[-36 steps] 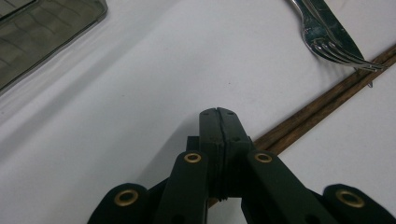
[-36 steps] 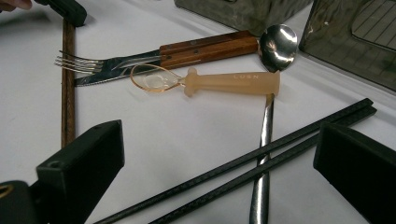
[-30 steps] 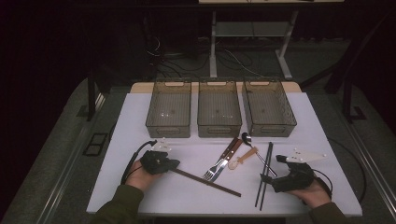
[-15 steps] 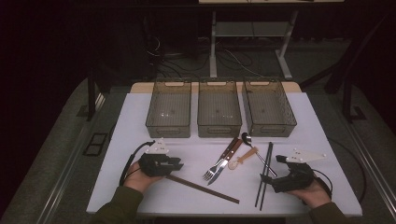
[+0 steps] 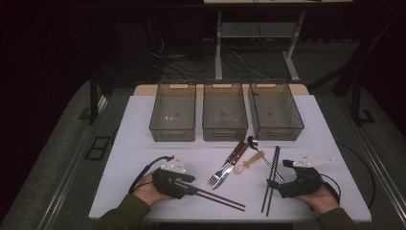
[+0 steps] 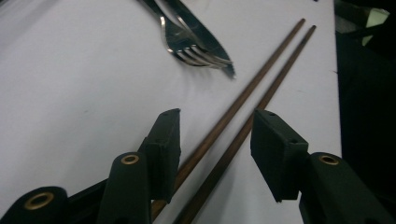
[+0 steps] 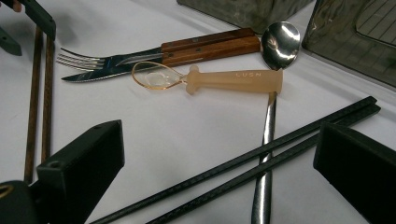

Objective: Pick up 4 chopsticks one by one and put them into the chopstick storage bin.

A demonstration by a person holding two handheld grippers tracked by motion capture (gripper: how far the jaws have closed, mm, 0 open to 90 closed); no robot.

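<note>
A pair of brown chopsticks (image 5: 220,197) lies flat on the white table (image 5: 143,143), running from my left gripper (image 5: 189,184) toward the front edge. In the left gripper view the chopsticks (image 6: 247,100) pass between the jaws of my left gripper (image 6: 217,140), which have just been opening; the pads stand apart from the sticks. My right gripper (image 5: 275,184) rests at the front right, open wide. Black chopsticks (image 7: 261,158) lie on the table between the jaws of that gripper (image 7: 219,144), untouched.
A wood-handled fork and knife (image 5: 225,168), a translucent peach spoon (image 7: 233,80) and a metal spoon (image 7: 280,39) lie mid-table. Three grey mesh bins (image 5: 174,112) (image 5: 225,112) (image 5: 275,110) stand in a row at the back. The table's front edge is near both hands.
My left gripper's jaws have opened off the brown chopsticks, which now lie loose on the table. That hand has shifted slightly toward the front edge. The right hand has stayed put.
</note>
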